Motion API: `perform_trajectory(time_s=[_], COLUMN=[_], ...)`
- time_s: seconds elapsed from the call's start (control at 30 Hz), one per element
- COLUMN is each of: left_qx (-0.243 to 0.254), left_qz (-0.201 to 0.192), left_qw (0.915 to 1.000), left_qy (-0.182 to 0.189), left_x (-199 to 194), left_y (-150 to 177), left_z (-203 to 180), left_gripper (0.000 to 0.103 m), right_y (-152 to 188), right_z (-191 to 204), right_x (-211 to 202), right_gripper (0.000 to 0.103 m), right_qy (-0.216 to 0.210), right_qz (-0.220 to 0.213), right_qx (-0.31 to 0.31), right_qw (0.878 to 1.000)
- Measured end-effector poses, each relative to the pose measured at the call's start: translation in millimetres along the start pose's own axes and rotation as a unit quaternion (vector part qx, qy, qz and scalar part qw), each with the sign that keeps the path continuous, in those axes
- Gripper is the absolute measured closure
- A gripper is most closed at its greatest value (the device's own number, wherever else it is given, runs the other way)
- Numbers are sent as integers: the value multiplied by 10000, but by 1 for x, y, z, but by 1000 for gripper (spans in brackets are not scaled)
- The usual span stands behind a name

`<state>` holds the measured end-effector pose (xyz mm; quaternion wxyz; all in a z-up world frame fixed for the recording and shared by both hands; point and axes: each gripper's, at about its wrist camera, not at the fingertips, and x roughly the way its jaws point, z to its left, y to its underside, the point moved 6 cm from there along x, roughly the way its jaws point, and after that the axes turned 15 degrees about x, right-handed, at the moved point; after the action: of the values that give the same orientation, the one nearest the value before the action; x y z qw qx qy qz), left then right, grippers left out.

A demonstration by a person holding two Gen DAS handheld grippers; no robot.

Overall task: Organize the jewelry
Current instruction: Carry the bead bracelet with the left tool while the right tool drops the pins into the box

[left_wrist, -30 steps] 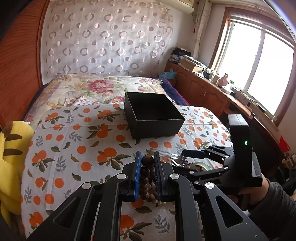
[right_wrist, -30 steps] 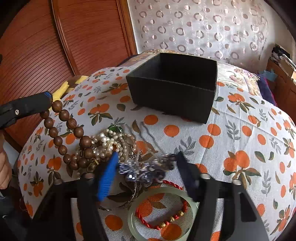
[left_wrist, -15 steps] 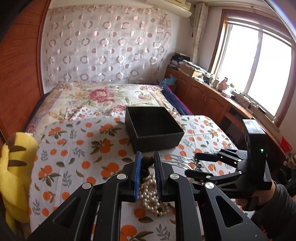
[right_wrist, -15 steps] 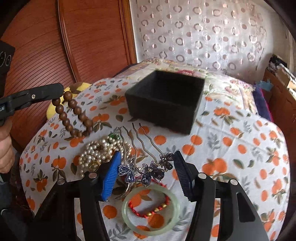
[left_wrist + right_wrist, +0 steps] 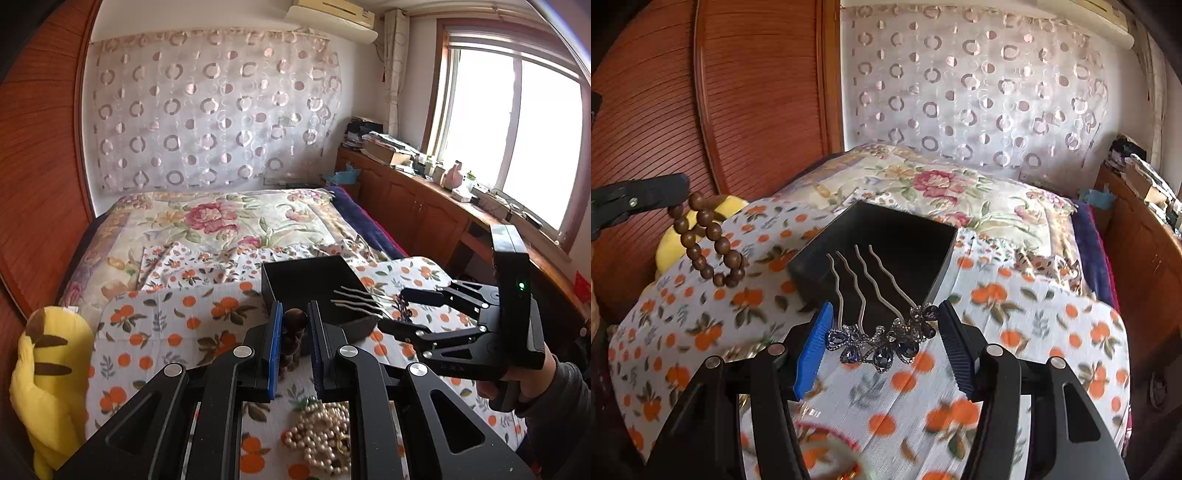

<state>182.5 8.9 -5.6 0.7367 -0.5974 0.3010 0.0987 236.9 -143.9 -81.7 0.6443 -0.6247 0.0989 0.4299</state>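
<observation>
My left gripper (image 5: pixel 294 314) is shut on a brown wooden bead bracelet (image 5: pixel 293 323), which hangs in a loop (image 5: pixel 709 240) from its tip (image 5: pixel 681 184) above the orange-print bedspread. My right gripper (image 5: pixel 885 306) is shut on a metal hair comb with blue gems (image 5: pixel 882 341), clamped by its two ends. The comb's wavy prongs (image 5: pixel 354 298) point over the near edge of the open black box (image 5: pixel 809 267). In the left wrist view that box (image 5: pixel 295 275) sits just beyond both grippers, with the right gripper (image 5: pixel 392 308) to its right, held by a hand.
A pearl necklace (image 5: pixel 321 439) lies on the bedspread below my left gripper. A blurred green bangle with a red cord (image 5: pixel 831 456) lies under my right one. A yellow plush toy (image 5: pixel 51 376) lies at the bed's left edge. Wooden panelling is on the left, cabinets (image 5: pixel 424 218) on the right.
Both grippers have risen. The bead bracelet came off the jewelry pile and hangs free. The hair comb came off the bedspread and moved toward the box.
</observation>
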Motion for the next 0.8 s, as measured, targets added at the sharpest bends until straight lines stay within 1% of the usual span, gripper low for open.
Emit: perform_trajectory(time_s=[0.2,0.3,0.47,0.53,0.57,0.6,0.63,0.8], left_qx=[28,66,143,157,166,172,178,203], left_qz=[91,141,194,205,211,210,217,225], left_qw=[9999,9998,9995,9994,9993,9992,9992,9992], left_qy=[-91,-127,-213,-248,-268,-284,-292,-260], left_x=[15,19,27,31,34,35,39,52], left_y=[-10,-13,-22,-27,-29,-32,-35,-46], left_z=[7,7,7,8,8,8,8,3], left_gripper=[90,90,90,90,90,90,90,90], right_y=[-21,-27,-30,-28,-26,-26,-25,-19], right_z=[-1,-2,-1,-2,0,0,-1,-6], right_x=[23,35,53,58,59,60,60,47], right_gripper=[42,42,42,41,41,39,33,33], right_qy=[77,128,97,6,-73,-143,-137,-206], right_qz=[1,34,114,185,212,198,181,105], right_qx=[-82,-115,-80,-10,26,67,71,84], right_qw=[9999,9998,9999,9998,9997,9997,9997,9997])
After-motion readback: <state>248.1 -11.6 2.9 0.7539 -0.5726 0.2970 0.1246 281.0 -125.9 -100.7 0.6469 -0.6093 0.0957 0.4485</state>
